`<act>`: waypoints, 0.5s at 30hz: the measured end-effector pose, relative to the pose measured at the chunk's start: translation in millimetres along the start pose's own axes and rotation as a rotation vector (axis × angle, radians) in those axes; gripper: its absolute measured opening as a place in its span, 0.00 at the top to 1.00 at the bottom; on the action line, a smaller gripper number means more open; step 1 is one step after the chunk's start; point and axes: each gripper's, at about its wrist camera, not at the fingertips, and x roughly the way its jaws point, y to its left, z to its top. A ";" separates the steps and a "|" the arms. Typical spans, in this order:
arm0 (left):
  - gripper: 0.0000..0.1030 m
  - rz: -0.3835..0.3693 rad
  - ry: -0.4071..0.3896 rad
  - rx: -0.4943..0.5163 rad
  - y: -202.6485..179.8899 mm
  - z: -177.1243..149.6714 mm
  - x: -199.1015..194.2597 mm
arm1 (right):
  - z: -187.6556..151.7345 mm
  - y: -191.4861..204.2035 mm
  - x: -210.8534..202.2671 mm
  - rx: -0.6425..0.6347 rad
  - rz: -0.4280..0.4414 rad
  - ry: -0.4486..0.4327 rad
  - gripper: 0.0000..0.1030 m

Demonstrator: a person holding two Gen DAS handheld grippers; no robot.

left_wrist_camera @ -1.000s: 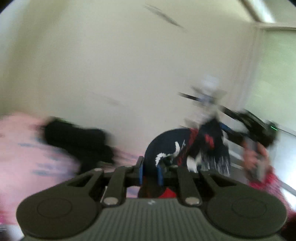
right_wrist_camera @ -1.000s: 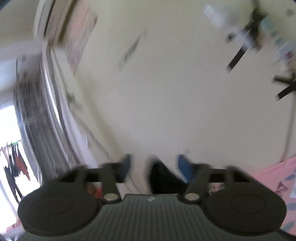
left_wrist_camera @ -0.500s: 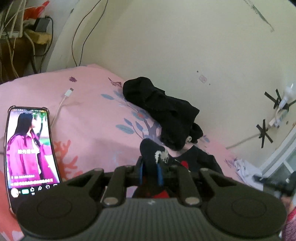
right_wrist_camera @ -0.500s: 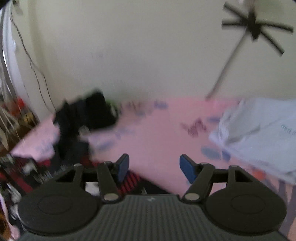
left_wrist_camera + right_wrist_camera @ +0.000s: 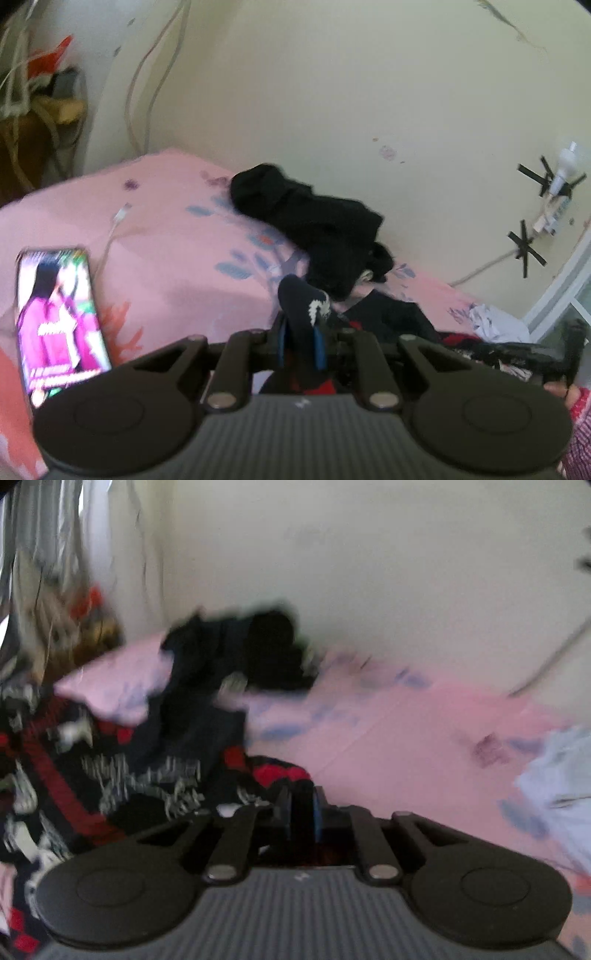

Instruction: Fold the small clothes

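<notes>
**Both grippers clamped on one patterned garment**

The left gripper (image 5: 301, 341) pinches a fold of the dark navy knit garment with red and white pattern (image 5: 303, 306); the right gripper (image 5: 303, 812) is closed on its edge. It lies spread on the pink floral bedsheet (image 5: 166, 258). Behind it sits a heap of black clothes (image 5: 314, 225); a lit smartphone (image 5: 55, 314) lies left, a pale blue cloth (image 5: 561, 775) right.
</notes>
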 end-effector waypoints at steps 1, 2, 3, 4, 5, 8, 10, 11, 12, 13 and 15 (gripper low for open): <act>0.88 -0.013 -0.006 0.017 -7.1 6.2 2.8 | 3.2 -9.8 -15.1 0.036 -0.026 -0.048 0.97; 0.88 -0.033 -0.007 0.035 -15.2 13.8 7.8 | 6.9 -25.0 -34.5 0.088 -0.053 -0.109 0.97; 0.88 -0.052 -0.004 0.054 -23.3 21.0 14.4 | 10.7 -36.2 -50.8 0.115 -0.079 -0.157 0.97; 0.88 -0.070 0.002 0.077 -34.1 29.7 24.0 | 15.8 -46.7 -67.1 0.123 -0.130 -0.208 0.97; 0.88 -0.084 0.003 0.105 -46.6 39.0 35.0 | 20.4 -54.0 -77.3 0.128 -0.176 -0.238 0.97; 0.88 -0.127 -0.018 0.196 -89.0 66.6 74.8 | 38.7 -87.7 -99.2 0.211 -0.302 -0.320 0.97; 0.88 -0.106 -0.028 0.243 -113.8 79.3 107.0 | 45.9 -102.7 -90.2 0.227 -0.398 -0.315 0.94; 0.87 -0.084 -0.016 0.250 -122.1 83.2 124.8 | 46.1 -109.2 -78.7 0.235 -0.436 -0.270 0.91; 0.86 -0.062 0.009 0.247 -126.5 84.4 144.6 | 43.9 -116.7 -63.3 0.257 -0.458 -0.192 0.74; 0.83 -0.032 0.052 0.243 -127.5 83.0 164.7 | 40.9 -120.8 -49.5 0.275 -0.465 -0.121 0.48; 0.72 0.044 0.171 0.222 -120.1 74.9 201.7 | 27.9 -118.8 -40.5 0.293 -0.463 -0.095 0.33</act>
